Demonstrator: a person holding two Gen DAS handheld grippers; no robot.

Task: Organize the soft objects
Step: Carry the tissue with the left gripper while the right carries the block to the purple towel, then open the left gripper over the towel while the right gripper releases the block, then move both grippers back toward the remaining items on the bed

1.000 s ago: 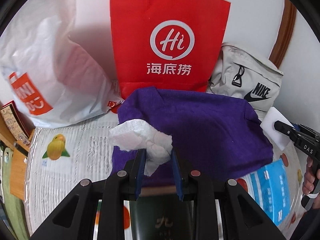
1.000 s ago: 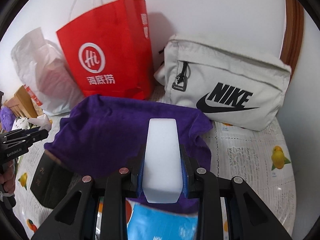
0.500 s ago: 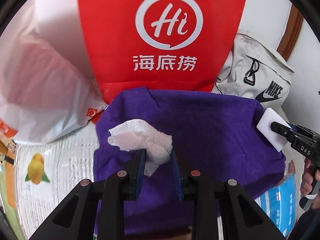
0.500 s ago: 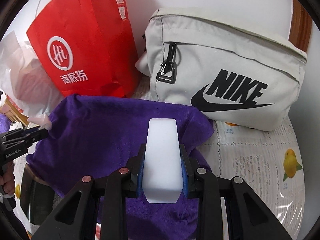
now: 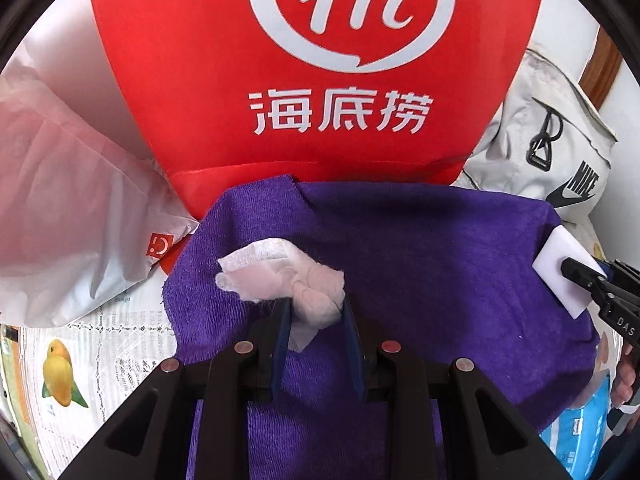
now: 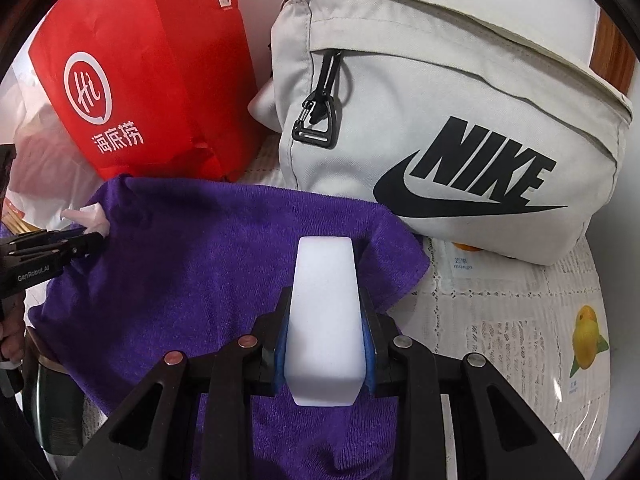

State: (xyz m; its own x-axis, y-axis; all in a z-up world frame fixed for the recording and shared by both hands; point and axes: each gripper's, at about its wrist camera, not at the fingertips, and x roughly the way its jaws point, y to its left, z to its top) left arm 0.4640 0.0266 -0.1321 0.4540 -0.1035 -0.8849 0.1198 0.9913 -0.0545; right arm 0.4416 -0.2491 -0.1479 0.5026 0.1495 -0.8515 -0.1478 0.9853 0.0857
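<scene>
Purple towel [image 5: 420,264] is spread on the tabletop [image 6: 520,304]; crumpled tissue [image 5: 296,280] is gripped by left gripper [image 5: 314,312] jaws, white sponge [image 6: 324,320] by right gripper [image 6: 325,312] jaws.

A purple towel [image 5: 420,264] lies before a red paper bag [image 5: 200,80] with white lettering. The beige pouch [image 6: 460,92] carries a black logo — the tablecloth [image 6: 520,320] is white, printed with yellow mangoes.
</scene>
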